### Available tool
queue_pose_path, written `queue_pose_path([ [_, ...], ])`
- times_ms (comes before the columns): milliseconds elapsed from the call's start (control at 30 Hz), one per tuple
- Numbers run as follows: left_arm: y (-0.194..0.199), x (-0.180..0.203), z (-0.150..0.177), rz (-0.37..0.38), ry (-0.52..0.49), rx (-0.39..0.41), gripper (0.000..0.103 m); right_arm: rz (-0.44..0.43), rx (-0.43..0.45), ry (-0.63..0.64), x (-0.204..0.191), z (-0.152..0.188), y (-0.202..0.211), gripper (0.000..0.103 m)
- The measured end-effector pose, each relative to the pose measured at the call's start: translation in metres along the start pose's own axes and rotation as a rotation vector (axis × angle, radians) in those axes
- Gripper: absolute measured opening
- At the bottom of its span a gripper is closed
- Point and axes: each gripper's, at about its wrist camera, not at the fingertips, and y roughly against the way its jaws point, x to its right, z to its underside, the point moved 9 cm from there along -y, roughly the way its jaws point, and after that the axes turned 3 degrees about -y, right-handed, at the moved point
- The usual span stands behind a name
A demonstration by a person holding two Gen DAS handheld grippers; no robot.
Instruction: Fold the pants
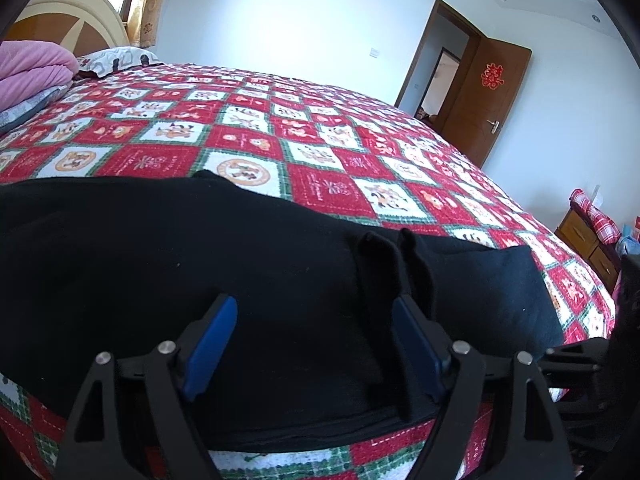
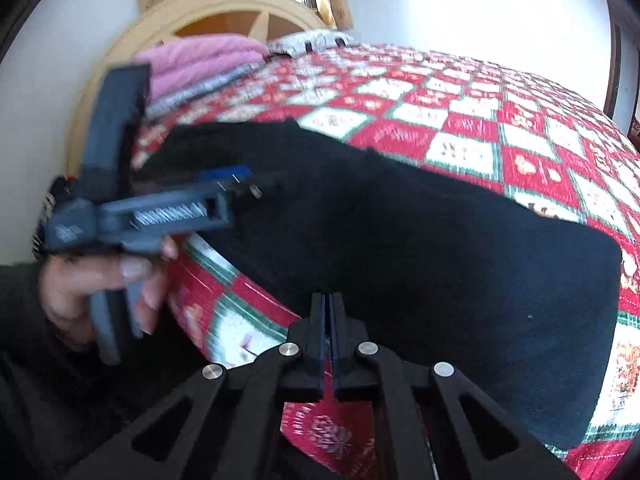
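I am in a home bedroom — a bed under a red checked quilt [image 1: 320, 128], a curved wooden headboard [image 2: 224, 12], folded pink blankets [image 1: 36, 68] and an open brown door [image 1: 486, 100] surround me.

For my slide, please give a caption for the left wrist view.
Open left tongs hover over black pants on a checkered bedspread.

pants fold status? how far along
Done: the black pants lie flat on the quilt near the bed's edge, with stacked layers showing at the near hem, so at least one fold looks made. In hand: nothing; the left tool is open over the cloth, and the right tool is shut and looks empty. Left: probably another fold, since the pants are still long.
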Motion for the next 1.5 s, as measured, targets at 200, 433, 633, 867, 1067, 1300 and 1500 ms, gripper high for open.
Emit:
queue_pose_path([
  [200,0.005,0.002,-0.004,-0.014,-0.025,0.015,0.083,0.008,-0.01,0.042,-0.002,0.004,-0.002,0.008],
  [433,0.009,-0.004,-0.006,-0.062,-0.049,0.027,0.092,-0.059,0.056,-0.118,0.02,-0.005,0.01,0.035],
  [633,0.008,-0.011,-0.006,-0.087,-0.066,0.006,0.093,-0.023,0.032,-0.105,0.022,-0.001,0.004,0.036],
  [867,0.035,-0.053,-0.031,-0.171,-0.151,0.022,0.093,-0.062,0.185,-0.116,0.018,-0.016,0.035,0.036],
  [1067,0.069,-0.168,-0.05,-0.375,-0.153,0.008,0.095,-0.049,0.251,-0.154,0.026,-0.027,0.044,0.037],
  [1300,0.064,-0.264,-0.03,-0.403,-0.023,-0.079,0.095,-0.028,0.242,-0.162,0.029,-0.024,0.04,0.037],
  [1500,0.049,-0.27,-0.02,-0.325,0.032,-0.063,0.096,-0.021,0.241,-0.167,0.031,-0.023,0.038,0.037],
])
